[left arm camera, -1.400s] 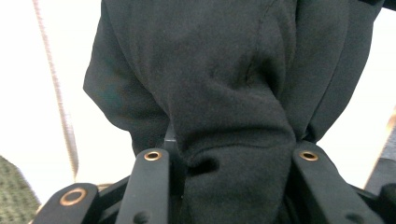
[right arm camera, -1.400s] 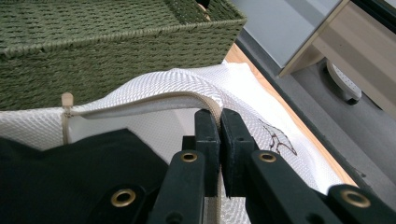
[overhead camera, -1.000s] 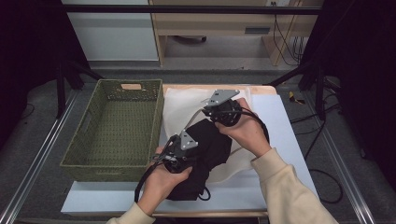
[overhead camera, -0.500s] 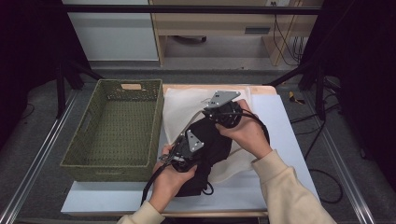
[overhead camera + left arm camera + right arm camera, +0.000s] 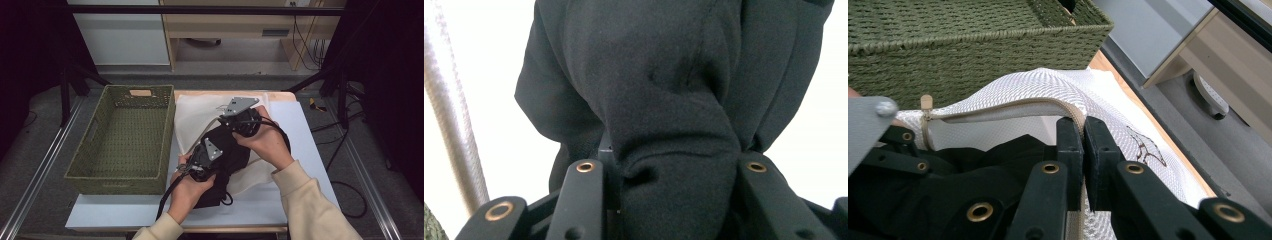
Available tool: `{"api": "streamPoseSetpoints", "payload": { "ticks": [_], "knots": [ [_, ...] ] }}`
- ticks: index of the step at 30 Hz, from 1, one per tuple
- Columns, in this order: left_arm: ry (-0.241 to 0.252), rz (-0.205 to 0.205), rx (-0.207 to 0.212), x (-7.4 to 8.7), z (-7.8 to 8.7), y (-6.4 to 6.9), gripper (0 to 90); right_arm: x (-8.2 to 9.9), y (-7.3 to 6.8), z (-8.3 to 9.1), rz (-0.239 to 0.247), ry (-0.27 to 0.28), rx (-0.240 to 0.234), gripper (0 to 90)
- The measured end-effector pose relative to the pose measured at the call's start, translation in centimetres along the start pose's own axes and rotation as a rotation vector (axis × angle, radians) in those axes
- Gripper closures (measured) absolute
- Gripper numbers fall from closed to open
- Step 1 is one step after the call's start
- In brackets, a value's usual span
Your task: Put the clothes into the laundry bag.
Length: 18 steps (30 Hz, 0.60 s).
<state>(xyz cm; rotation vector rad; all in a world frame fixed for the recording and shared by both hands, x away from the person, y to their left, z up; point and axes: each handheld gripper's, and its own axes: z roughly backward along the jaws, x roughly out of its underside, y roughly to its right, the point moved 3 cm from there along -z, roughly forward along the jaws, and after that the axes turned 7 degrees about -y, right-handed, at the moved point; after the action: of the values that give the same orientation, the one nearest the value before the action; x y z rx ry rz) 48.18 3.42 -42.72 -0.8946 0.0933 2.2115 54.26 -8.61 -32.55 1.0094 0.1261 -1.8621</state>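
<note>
A black garment (image 5: 231, 156) lies bunched at the mouth of a white mesh laundry bag (image 5: 192, 116) on the table. My left gripper (image 5: 210, 150) is shut on a thick fold of the black garment (image 5: 664, 100), and the cloth bulges between the jaws of the left gripper (image 5: 669, 170). My right gripper (image 5: 227, 121) is shut on the bag's zipper edge (image 5: 1013, 107) and holds it lifted. In the right gripper view the jaws of the right gripper (image 5: 1083, 127) pinch that edge, with the black garment (image 5: 973, 170) just under the raised rim.
A green woven basket (image 5: 122, 137) stands left of the bag, its wall close behind the mesh bag (image 5: 1048, 85) in the right gripper view. The white table board (image 5: 300, 150) has bare room at the right. A metal rail (image 5: 40, 175) runs along the left side.
My left gripper has carried the black garment up and to the right, closer to the right gripper and the bag's mouth. The right gripper has stayed put.
</note>
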Motion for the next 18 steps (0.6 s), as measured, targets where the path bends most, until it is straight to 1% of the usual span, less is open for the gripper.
{"api": "streamPoseSetpoints", "payload": {
  "ticks": [1, 3, 4, 6, 8, 11, 14, 18],
  "knots": [
    [0.001, -0.002, -0.008, 0.0, -0.1, -0.1, 62.6, 0.0, 0.0, 0.0, 0.004, -0.002, -0.001, 86.8],
    [0.002, 0.008, -0.009, 0.0, -0.3, -0.1, 62.5, 0.0, -0.2, -0.1, 0.017, -0.008, 0.007, 86.8],
    [0.002, 0.006, -0.011, 0.0, -0.4, -0.2, 62.4, 0.0, -0.3, -0.2, 0.02, -0.01, 0.008, 86.8],
    [0.01, 0.015, -0.018, -0.1, -0.7, -0.3, 62.4, 0.0, -0.4, -0.3, 0.024, -0.008, 0.003, 86.8],
    [0.005, 0.021, -0.018, -0.1, -0.9, -0.4, 62.4, 0.0, -0.5, -0.3, 0.021, -0.01, -0.002, 86.8],
    [0.015, 0.029, -0.024, -0.1, -1.1, -0.5, 62.4, 0.1, -0.6, -0.5, 0.026, -0.014, -0.009, 86.8],
    [0.019, 0.027, -0.034, -0.1, -1.3, -0.6, 62.3, 0.2, -0.6, -0.5, 0.023, -0.014, -0.014, 86.7],
    [0.029, 0.035, -0.034, -0.1, -1.4, -0.6, 62.3, 0.3, -0.6, -0.4, 0.021, -0.009, -0.016, 86.7]
  ]
}}
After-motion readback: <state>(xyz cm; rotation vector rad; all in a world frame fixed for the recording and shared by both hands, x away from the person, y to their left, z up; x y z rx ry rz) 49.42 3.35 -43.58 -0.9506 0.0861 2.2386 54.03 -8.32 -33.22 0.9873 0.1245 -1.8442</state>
